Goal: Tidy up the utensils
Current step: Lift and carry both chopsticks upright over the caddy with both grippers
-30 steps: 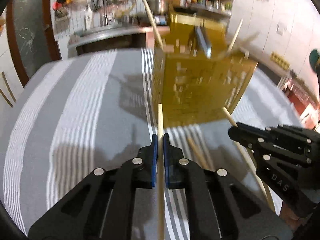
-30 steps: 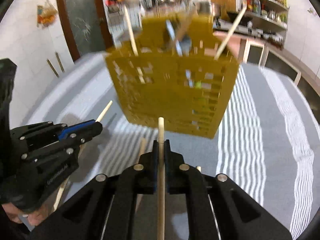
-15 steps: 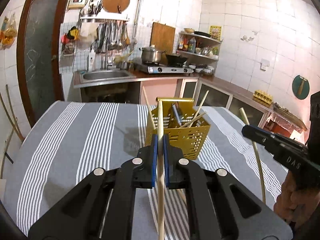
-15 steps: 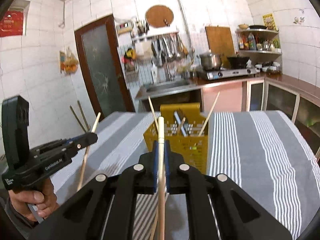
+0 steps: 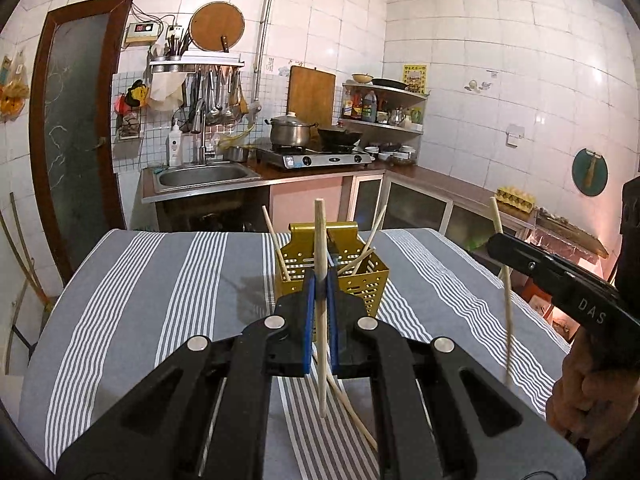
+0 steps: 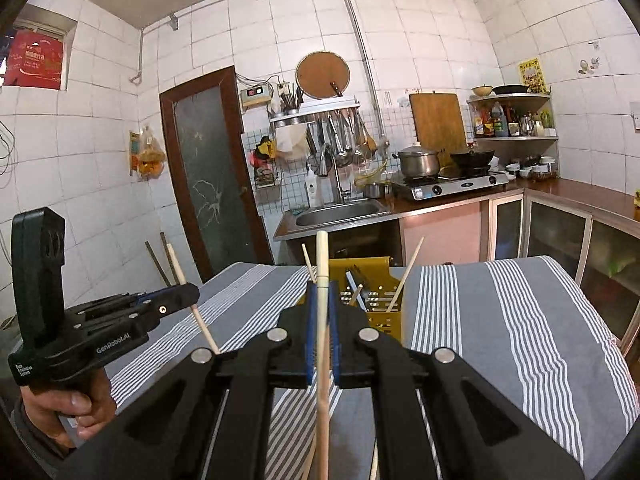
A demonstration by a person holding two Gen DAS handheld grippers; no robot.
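Note:
A yellow perforated utensil basket [image 5: 360,284] stands on the striped table and holds a few chopsticks and a dark utensil; it also shows in the right wrist view [image 6: 380,300]. My left gripper [image 5: 319,292] is shut on a wooden chopstick [image 5: 320,248] held upright, well back from the basket. My right gripper [image 6: 322,308] is shut on another wooden chopstick [image 6: 322,264], also upright. Each gripper shows in the other's view, the right one [image 5: 496,246] at the right and the left one [image 6: 192,292] at the left. Loose chopsticks [image 5: 352,408] lie on the cloth below.
The table has a grey and white striped cloth [image 5: 160,300]. Behind it are a sink [image 5: 204,176], a stove with pots [image 5: 312,152], a dark door [image 5: 76,140] and cabinets along the right wall [image 5: 440,208].
Both grippers have pulled up and back from close to the basket, each still holding its chopstick. The basket now looks small and far, and the kitchen is in view.

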